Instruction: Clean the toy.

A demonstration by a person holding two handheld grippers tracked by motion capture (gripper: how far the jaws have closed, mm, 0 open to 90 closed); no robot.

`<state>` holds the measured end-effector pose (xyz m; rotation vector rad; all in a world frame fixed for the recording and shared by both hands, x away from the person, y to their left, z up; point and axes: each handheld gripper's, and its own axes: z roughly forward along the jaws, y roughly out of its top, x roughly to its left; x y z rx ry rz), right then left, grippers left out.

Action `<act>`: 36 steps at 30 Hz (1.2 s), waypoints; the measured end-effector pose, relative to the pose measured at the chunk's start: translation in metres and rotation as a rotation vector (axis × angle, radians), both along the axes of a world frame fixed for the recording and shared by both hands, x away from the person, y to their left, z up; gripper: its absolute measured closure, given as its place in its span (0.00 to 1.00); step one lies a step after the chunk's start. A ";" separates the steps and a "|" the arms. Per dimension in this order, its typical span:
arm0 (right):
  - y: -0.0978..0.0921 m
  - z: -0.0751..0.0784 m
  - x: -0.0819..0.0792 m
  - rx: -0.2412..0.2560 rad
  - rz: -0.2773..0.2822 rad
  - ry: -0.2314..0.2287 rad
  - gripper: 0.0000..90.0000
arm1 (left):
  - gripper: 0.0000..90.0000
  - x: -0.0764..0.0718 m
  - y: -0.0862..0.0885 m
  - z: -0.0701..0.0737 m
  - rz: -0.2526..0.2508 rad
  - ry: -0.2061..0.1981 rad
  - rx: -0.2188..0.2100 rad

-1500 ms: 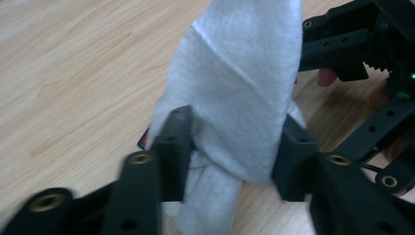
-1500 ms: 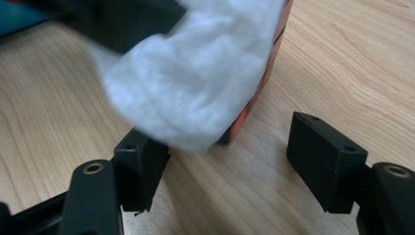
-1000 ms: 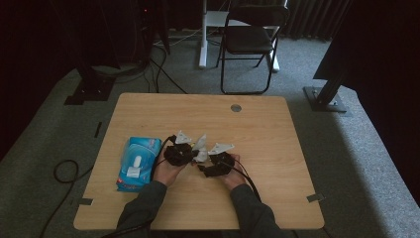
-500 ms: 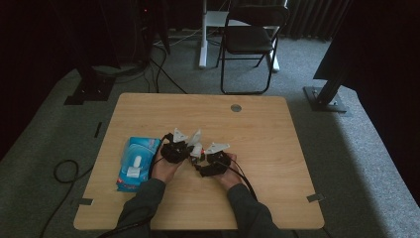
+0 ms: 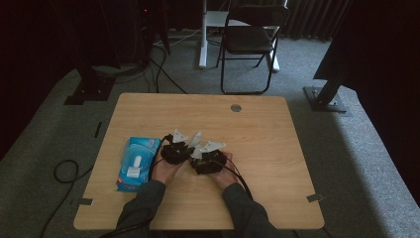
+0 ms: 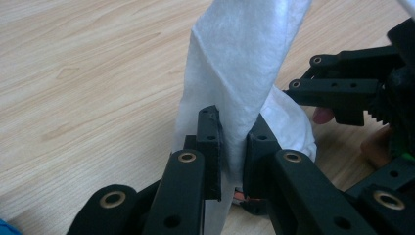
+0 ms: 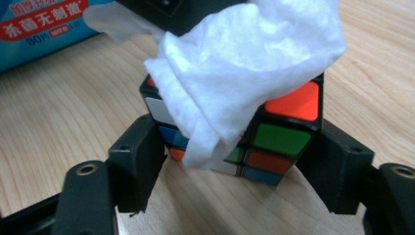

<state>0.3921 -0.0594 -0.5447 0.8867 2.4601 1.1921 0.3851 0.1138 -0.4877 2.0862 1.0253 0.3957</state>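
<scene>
Wooden table (image 5: 257,139) stands on grey carpet in a dim room. Near its front middle sits a puzzle cube (image 7: 274,142), with a white wipe (image 7: 244,58) draped over its top. The right gripper (image 7: 235,171) has its jaws closed on the cube's two sides. The left gripper (image 6: 230,147) pinches the wipe (image 6: 244,63) tightly between its jaws. A blue wipes pack (image 5: 136,161) lies just beside the left hand (image 5: 166,171).

Blue wipes pack (image 5: 136,162) on wooden table (image 5: 257,148), left side; black folding chair (image 5: 250,37) behind table.
</scene>
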 end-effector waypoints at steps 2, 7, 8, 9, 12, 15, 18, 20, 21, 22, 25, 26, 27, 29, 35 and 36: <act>-0.003 0.000 -0.001 0.001 0.007 -0.004 0.36 | 0.90 -0.001 -0.001 0.001 0.000 0.005 0.003; -0.012 -0.001 0.001 0.019 0.003 0.006 0.36 | 0.90 -0.001 -0.006 0.003 -0.027 -0.019 0.052; -0.013 -0.001 0.002 0.019 0.001 0.008 0.37 | 0.90 0.000 -0.006 0.004 -0.026 -0.027 0.061; -0.014 -0.001 0.002 0.017 0.003 0.004 0.37 | 0.90 0.001 -0.006 0.004 -0.023 -0.034 0.067; -0.015 -0.001 0.002 0.022 0.007 0.007 0.37 | 0.90 0.007 -0.001 0.003 0.012 -0.033 0.055; -0.014 -0.001 0.003 0.024 -0.004 0.002 0.33 | 0.90 0.009 0.002 0.001 0.016 -0.020 0.029; -0.010 -0.001 0.004 0.025 -0.013 0.003 0.32 | 0.90 0.008 0.001 0.001 0.011 -0.019 0.042; -0.008 -0.001 0.005 0.018 -0.006 0.006 0.32 | 0.90 0.006 0.000 0.001 0.010 -0.019 0.031; -0.007 -0.001 0.006 0.016 -0.004 0.007 0.33 | 0.90 0.005 -0.001 0.000 0.005 -0.020 0.031; -0.006 -0.001 0.006 0.019 0.000 0.005 0.33 | 0.90 0.003 -0.002 0.000 0.001 -0.019 0.031; -0.007 -0.001 0.006 0.020 0.016 0.000 0.34 | 0.91 -0.002 -0.006 0.001 -0.010 -0.022 0.046; -0.007 -0.001 0.005 0.018 0.022 0.001 0.34 | 0.91 -0.004 -0.007 0.002 -0.014 -0.020 0.054; -0.008 -0.001 0.004 0.018 0.030 0.000 0.34 | 0.91 -0.004 -0.007 0.002 -0.017 -0.019 0.051; -0.010 -0.001 0.003 0.017 0.041 0.001 0.35 | 0.91 -0.003 -0.007 0.002 -0.022 -0.018 0.054; -0.011 -0.001 0.002 -0.005 0.053 -0.013 0.37 | 0.90 0.001 -0.004 0.001 0.015 -0.042 0.054; -0.011 -0.001 0.002 -0.005 0.054 -0.014 0.37 | 0.90 0.002 -0.003 0.000 0.024 -0.043 0.048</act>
